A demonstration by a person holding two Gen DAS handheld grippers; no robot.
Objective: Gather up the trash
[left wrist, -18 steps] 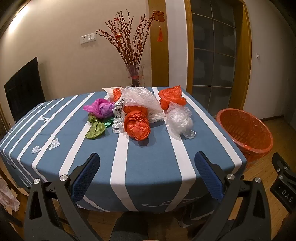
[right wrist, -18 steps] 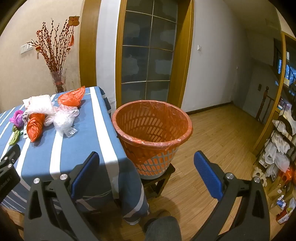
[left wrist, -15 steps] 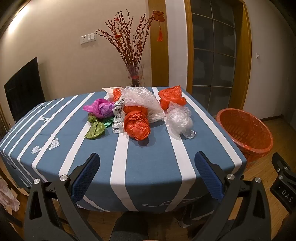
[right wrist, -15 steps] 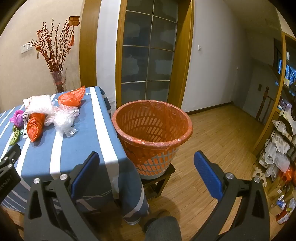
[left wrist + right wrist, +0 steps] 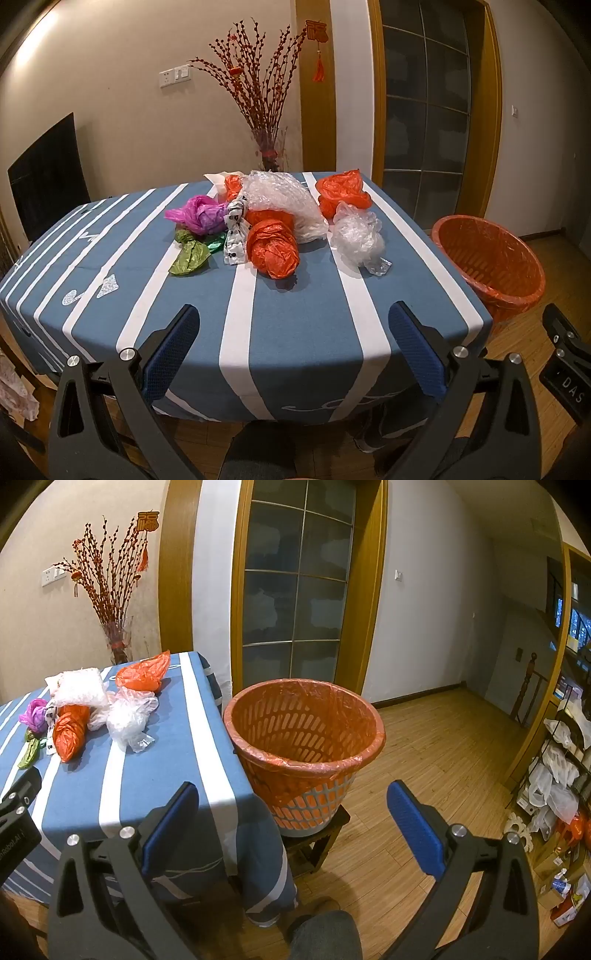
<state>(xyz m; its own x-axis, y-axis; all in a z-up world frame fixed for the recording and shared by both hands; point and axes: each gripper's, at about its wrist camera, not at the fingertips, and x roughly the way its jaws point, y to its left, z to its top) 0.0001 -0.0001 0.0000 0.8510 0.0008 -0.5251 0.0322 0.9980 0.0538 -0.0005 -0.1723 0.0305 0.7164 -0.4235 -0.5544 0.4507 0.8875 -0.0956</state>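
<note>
Crumpled bags lie in a heap on the blue striped tablecloth [image 5: 295, 325]: an orange bag [image 5: 273, 247], a clear bag [image 5: 356, 236], bubble wrap [image 5: 280, 201], a second orange bag [image 5: 341, 192], a pink bag [image 5: 201, 218], a green wrapper [image 5: 190, 256]. My left gripper [image 5: 293, 317] hangs open over the table's near edge, well short of the heap, holding nothing. An orange-lined basket [image 5: 306, 731] stands on a stool right of the table. My right gripper [image 5: 291, 794] is open in front of the basket, with nothing between its fingers.
A vase of red branches [image 5: 271, 155] stands at the table's far edge by the wall. A dark chair back [image 5: 44, 177] sits left. Wooden floor [image 5: 443, 746] stretches right of the basket; cluttered shelves [image 5: 561, 760] line the far right. A person's knee [image 5: 325, 938] shows below.
</note>
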